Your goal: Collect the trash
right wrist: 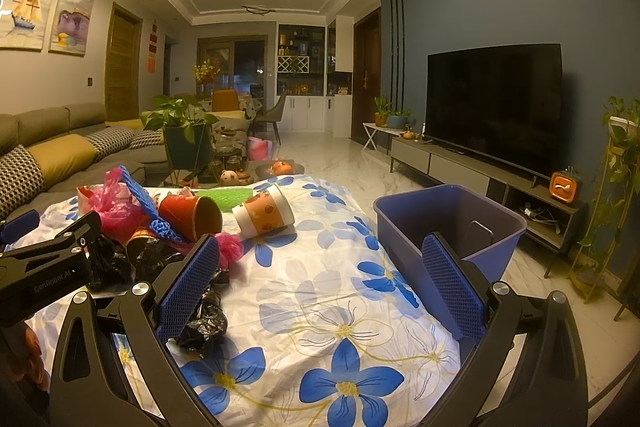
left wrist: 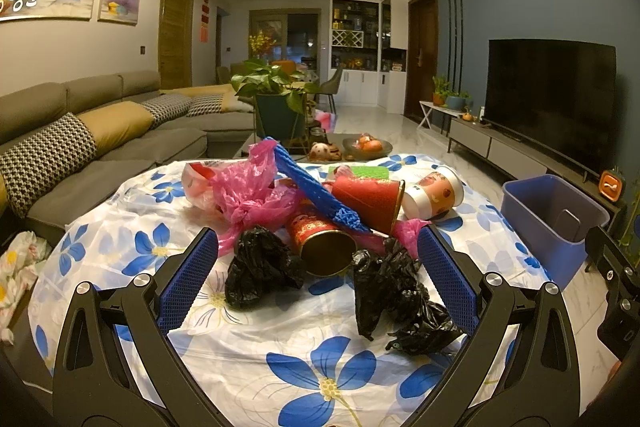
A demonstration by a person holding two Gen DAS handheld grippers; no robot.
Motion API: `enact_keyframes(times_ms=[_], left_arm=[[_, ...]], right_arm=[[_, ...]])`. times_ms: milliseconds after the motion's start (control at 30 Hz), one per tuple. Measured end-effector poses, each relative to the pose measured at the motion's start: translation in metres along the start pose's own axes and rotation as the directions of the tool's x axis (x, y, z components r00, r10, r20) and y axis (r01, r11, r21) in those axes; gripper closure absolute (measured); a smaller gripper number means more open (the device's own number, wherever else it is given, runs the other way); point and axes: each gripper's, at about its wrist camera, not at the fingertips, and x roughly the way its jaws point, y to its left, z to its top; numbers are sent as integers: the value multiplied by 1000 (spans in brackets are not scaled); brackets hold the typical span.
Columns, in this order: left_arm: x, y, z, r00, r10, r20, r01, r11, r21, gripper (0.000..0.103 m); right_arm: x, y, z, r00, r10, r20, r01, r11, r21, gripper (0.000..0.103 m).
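Trash pile, on the floral tablecloth:
- Two crumpled black plastic bags: one left of centre, one to its right.
- Two red paper cups lying on their sides: the near cup with its mouth toward the camera, the far cup behind it.
- One white cup with orange print, also on its side, at the right of the pile.
- One blue foam net sleeve lying diagonally across the red cups.
- One pink plastic bag at the left rear.
- One green piece at the back; type cannot be told.

One blue bin stands beside the table at its right edge.

Left gripper: jaws spread wide, empty, framing the black bags and near cup. Right gripper: jaws spread wide, empty, over bare cloth between pile and bin.
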Motion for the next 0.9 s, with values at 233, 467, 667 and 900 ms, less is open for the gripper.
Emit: enact_keyframes(times_ms=[233, 467, 667, 900], left_arm=[[1, 1, 1, 1000, 3, 0, -3, 1000, -4, 4], [1, 1, 1, 1000, 3, 1, -3, 1000, -5, 4], [0, 1, 1, 1000, 3, 2, -3, 1000, -6, 4], [0, 1, 1, 1000, 3, -1, -3, 1000, -5, 4]], right_arm=[[1, 2, 3, 1000, 4, -1, -4, 1000, -2, 5], [1, 3, 2, 1000, 2, 2, -2, 1000, -3, 5], [1, 3, 2, 1000, 3, 2, -3, 1000, -4, 5], [1, 3, 2, 1000, 2, 2, -2, 1000, -3, 5]])
